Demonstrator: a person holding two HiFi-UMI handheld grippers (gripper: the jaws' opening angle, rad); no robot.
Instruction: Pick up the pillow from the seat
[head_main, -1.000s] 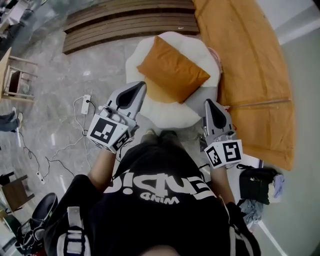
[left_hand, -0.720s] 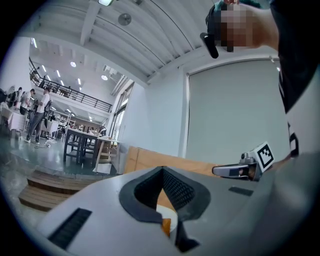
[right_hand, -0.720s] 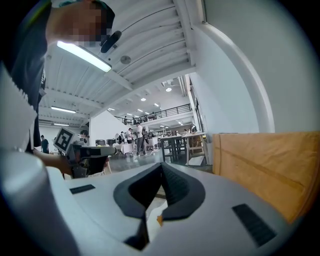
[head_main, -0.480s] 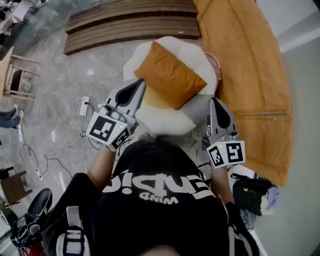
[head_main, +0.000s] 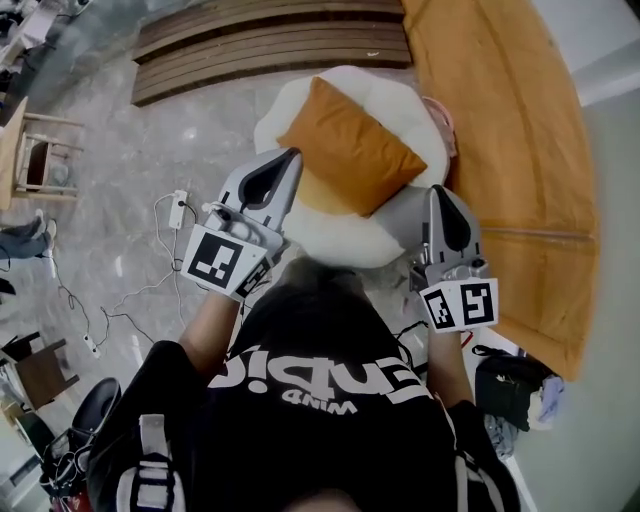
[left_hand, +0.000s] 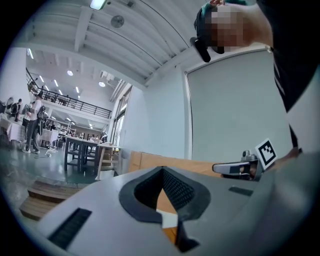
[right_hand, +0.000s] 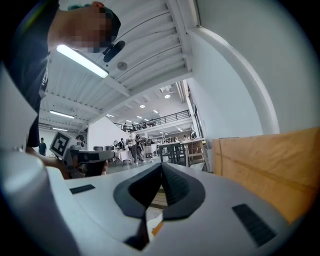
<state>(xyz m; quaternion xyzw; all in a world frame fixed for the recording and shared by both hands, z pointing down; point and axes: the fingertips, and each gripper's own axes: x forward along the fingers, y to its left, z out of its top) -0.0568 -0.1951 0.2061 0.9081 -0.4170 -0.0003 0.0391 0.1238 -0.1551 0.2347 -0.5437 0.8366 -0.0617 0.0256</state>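
An orange pillow (head_main: 352, 145) lies tilted on a round white fluffy seat (head_main: 340, 238) in the head view. My left gripper (head_main: 289, 157) is shut and empty, its tip at the seat's left edge, just beside the pillow's near-left corner. My right gripper (head_main: 438, 191) is shut and empty at the seat's right edge, a little apart from the pillow's right corner. In the left gripper view a sliver of the pillow (left_hand: 164, 201) shows through the shut jaws, with the right gripper (left_hand: 235, 169) off to the side. The right gripper view shows the left gripper (right_hand: 86, 156) at its left.
A large curved orange-brown panel (head_main: 510, 150) borders the seat on the right. A slatted wooden bench (head_main: 270, 45) lies beyond it. A power strip with cables (head_main: 175, 210) and a wooden stool (head_main: 40, 165) stand on the floor at left. A black bag (head_main: 510, 365) sits near right.
Both grippers stay shut in front of the seat. The right gripper has edged slightly forward along the seat's right side; the view has shifted a little.
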